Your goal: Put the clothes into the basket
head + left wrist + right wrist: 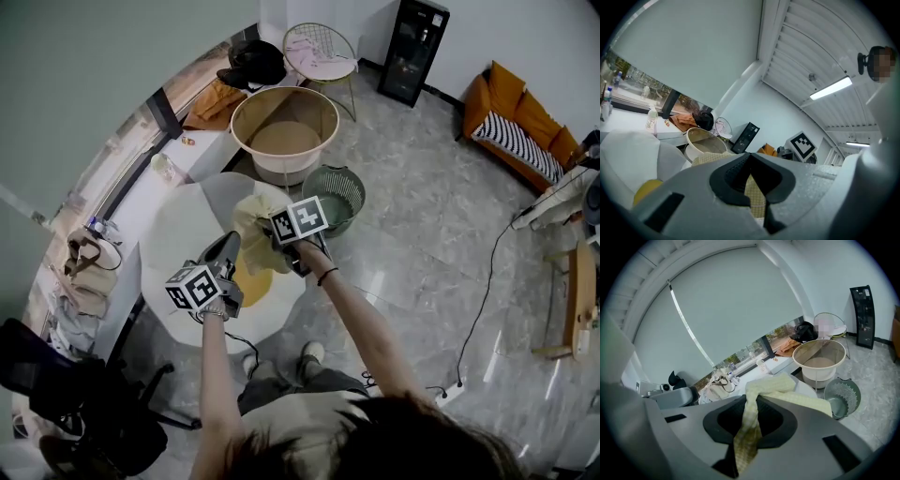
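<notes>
SURFACE: round white table (178, 234) lying beneath the fingertips | GRIP: left gripper (750, 161) and right gripper (749, 401) both clamping the pale checked garment (253, 217) | BASKET: laundry basket (281, 171) standing beyond the fingertips, past the table edge | CLEARANCE: green mesh bin (339, 192) sitting just right of the right fingers; marble floor (422, 216) lying open beyond
</notes>
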`<control>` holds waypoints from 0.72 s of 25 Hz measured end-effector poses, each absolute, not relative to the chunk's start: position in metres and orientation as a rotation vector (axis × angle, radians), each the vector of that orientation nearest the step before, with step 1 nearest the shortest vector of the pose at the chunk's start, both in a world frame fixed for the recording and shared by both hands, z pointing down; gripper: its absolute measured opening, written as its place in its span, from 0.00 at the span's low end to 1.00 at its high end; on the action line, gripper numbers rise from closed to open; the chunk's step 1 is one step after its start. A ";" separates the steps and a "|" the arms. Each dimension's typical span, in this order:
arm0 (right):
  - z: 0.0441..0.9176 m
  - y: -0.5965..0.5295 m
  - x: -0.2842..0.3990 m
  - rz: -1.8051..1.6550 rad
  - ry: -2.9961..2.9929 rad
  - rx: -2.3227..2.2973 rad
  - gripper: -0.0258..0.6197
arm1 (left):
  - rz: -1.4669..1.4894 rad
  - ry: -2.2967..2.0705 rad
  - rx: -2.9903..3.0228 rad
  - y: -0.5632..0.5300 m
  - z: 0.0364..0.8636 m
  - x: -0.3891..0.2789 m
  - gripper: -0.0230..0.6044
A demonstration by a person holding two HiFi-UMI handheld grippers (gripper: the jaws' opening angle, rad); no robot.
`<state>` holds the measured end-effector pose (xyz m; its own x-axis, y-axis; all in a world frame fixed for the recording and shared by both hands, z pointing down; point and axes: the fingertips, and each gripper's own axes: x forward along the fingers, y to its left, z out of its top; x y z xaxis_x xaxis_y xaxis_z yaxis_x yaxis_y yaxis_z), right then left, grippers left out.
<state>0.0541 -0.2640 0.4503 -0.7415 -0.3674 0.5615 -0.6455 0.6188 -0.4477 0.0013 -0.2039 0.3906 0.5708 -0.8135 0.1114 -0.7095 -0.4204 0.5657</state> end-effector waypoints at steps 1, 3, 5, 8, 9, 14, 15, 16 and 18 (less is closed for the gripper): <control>0.450 -0.266 0.063 0.908 -2.426 0.814 0.13 | -0.239 -1.206 2.243 -0.206 0.389 0.010 0.05; 0.448 -0.270 0.078 0.910 -2.426 0.833 0.13 | -0.230 -1.187 2.256 -0.209 0.387 0.026 0.05; 0.447 -0.272 0.090 0.918 -2.425 0.848 0.13 | -0.218 -1.173 2.263 -0.211 0.387 0.039 0.05; 0.447 -0.275 0.106 0.937 -2.428 0.868 0.13 | -0.204 -1.154 2.274 -0.216 0.386 0.053 0.05; 0.447 -0.276 0.111 0.942 -2.429 0.876 0.13 | -0.199 -1.147 2.278 -0.218 0.386 0.058 0.05; 0.448 -0.282 0.132 0.963 -2.428 0.919 0.13 | -0.173 -1.109 2.301 -0.226 0.386 0.079 0.05; 0.449 -0.283 0.138 0.967 -2.425 0.929 0.13 | -0.168 -1.101 2.304 -0.228 0.386 0.084 0.05; 0.449 -0.285 0.143 0.971 -2.423 0.939 0.13 | -0.162 -1.093 2.305 -0.230 0.387 0.089 0.05; 0.450 -0.289 0.153 0.981 -2.417 0.955 0.13 | -0.152 -1.079 2.307 -0.234 0.388 0.097 0.05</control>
<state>0.1529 -0.2889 0.4499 -0.7057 -0.4532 0.5446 -0.7046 0.5298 -0.4721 0.0970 -0.2341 0.3880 0.6659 -0.7334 0.1368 -0.6670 -0.5032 0.5494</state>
